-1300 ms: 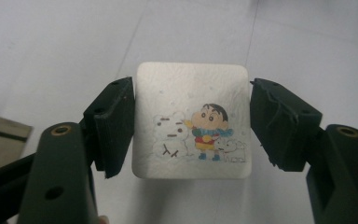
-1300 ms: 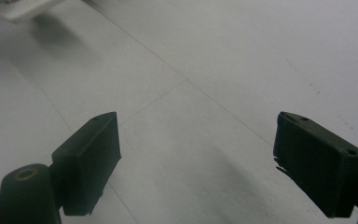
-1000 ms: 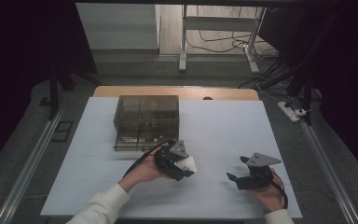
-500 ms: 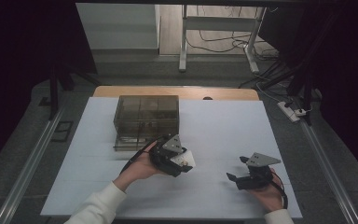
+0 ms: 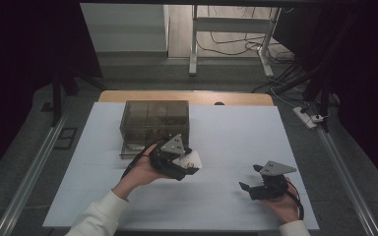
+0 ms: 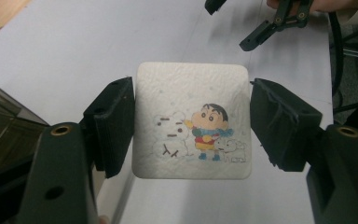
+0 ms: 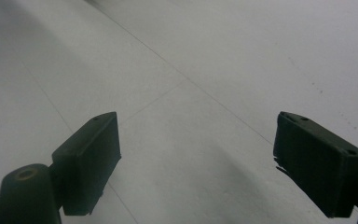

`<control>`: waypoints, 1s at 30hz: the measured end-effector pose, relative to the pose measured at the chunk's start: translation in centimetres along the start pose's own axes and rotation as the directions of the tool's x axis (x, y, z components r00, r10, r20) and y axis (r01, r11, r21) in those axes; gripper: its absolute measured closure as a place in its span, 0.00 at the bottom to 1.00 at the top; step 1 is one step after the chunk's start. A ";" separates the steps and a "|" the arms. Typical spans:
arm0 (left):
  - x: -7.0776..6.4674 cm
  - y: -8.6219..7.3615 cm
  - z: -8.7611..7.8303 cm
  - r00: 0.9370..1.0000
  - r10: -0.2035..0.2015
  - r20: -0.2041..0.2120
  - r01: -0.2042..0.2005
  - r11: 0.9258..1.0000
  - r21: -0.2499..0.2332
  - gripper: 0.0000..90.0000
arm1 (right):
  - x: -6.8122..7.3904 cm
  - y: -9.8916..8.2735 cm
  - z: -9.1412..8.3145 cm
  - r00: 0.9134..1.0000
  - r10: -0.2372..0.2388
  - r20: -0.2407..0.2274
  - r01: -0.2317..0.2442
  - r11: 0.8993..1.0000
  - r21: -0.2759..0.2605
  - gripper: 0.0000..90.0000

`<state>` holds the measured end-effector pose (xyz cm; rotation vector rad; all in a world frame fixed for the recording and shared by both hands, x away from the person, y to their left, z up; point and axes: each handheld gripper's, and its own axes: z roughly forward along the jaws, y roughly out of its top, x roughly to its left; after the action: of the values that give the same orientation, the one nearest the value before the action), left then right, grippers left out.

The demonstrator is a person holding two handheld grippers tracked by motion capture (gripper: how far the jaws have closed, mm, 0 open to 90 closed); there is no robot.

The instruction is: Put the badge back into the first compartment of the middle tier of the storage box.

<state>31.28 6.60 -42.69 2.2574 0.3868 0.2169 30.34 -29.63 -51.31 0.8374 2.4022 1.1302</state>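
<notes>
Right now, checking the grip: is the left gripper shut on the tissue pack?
Shut: both pads press the tissue pack's sides.

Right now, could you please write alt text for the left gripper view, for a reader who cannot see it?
The left tool grips a white square tissue pack printed with a cartoon boy, a snowman and a small dog, one black pad on each side. Behind it lies a white table, a dark translucent box at the left edge, and the right tool, open, at the top.

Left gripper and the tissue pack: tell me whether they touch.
Touching. In the left gripper view, both jaws of the left gripper press the sides of the tissue pack, holding it above the table.
</notes>
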 end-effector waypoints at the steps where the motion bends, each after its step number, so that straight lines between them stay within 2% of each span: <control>1: 0.1 0.0 -0.2 1.000 -0.001 -0.003 0.001 1.000 -0.003 0.36 | 0.0 0.0 0.0 1.000 0.000 -0.002 0.000 1.000 -0.001 0.16; 10: 0.8 -0.3 -1.7 0.999 -0.029 -0.034 0.027 0.999 -0.034 0.36 | 0.0 0.0 0.0 1.000 0.001 0.000 -0.001 1.000 -0.005 0.16; 17: 1.0 -0.3 -2.0 0.999 -0.033 -0.042 0.031 0.999 -0.038 0.36 | 0.0 0.0 -0.1 1.000 -0.001 0.003 0.001 1.000 -0.006 0.16; 24: 1.6 -0.7 -2.9 0.996 -0.055 -0.066 0.052 0.998 -0.042 0.36 | 0.0 0.0 -0.1 1.000 -0.003 0.003 0.003 1.000 -0.006 0.16; 30: 2.3 -1.2 -4.1 0.992 -0.081 -0.099 0.076 0.996 -0.049 0.36 | 0.0 0.0 -0.2 1.000 -0.001 0.007 0.001 1.000 -0.007 0.16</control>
<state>32.06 11.09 -40.88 2.1879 0.5183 0.2967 30.27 -29.75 -51.22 0.8365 2.3916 1.1330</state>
